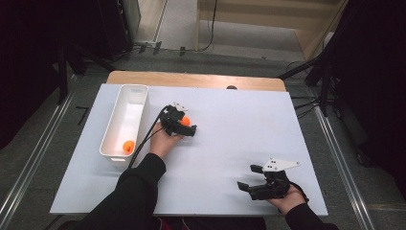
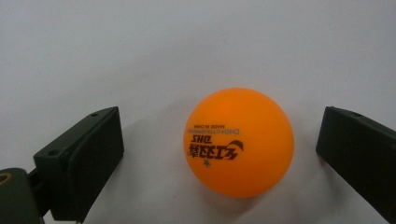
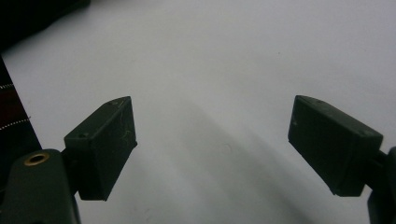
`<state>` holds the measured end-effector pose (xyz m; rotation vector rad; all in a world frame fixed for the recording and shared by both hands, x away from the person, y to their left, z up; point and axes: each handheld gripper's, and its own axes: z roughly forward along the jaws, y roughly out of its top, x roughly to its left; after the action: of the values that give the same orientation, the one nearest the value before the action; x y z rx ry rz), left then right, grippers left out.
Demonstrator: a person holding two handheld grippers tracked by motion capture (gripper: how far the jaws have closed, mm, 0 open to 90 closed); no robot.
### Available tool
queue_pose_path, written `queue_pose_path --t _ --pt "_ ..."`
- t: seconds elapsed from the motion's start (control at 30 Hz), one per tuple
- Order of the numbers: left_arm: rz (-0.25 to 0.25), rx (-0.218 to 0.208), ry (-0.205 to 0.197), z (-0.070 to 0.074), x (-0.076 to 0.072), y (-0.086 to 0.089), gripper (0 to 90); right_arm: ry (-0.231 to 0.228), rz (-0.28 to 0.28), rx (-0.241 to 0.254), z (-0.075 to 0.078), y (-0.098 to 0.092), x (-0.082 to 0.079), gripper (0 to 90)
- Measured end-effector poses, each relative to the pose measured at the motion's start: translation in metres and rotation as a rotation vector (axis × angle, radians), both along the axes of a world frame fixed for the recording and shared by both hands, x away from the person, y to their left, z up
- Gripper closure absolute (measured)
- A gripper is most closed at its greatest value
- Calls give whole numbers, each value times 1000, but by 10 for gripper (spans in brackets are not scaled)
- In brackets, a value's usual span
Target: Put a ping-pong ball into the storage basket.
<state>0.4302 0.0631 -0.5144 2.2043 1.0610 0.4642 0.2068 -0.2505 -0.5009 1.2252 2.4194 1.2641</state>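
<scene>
In the high view, the orange table-tennis ball [image 1: 185, 120] is partly hidden by the left gripper [image 1: 187, 125]. This gripper is held over the white table [image 1: 239, 124], just beside the white bin [image 1: 125, 120], its jaws spread and pointed right. The ball lies between them, touching neither; its printed logo is seen upside down. The right gripper [image 1: 250, 178] is rested released near the table's front edge. A second orange ball [image 1: 128, 146] lies in the bin.

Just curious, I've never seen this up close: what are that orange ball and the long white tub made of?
The orange ball looks like thin matte plastic, a table tennis ball: smooth, evenly coloured, with a printed logo, star and small lettering. The white tub seems to be moulded plastic with a slight sheen, judging by its rounded corners and thin, even walls, though painted metal can't be ruled out.
</scene>
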Motion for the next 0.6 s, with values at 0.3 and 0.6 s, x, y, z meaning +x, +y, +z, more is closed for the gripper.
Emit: queue_pose_path --t 0.3,0.6 --pt "9 -16 -23 2 -11 0 153 10 -10 5 0 -1 -1 137" --pt "48 -21 -24 6 -16 -1 365 7 -5 2 0 1 -1 137"
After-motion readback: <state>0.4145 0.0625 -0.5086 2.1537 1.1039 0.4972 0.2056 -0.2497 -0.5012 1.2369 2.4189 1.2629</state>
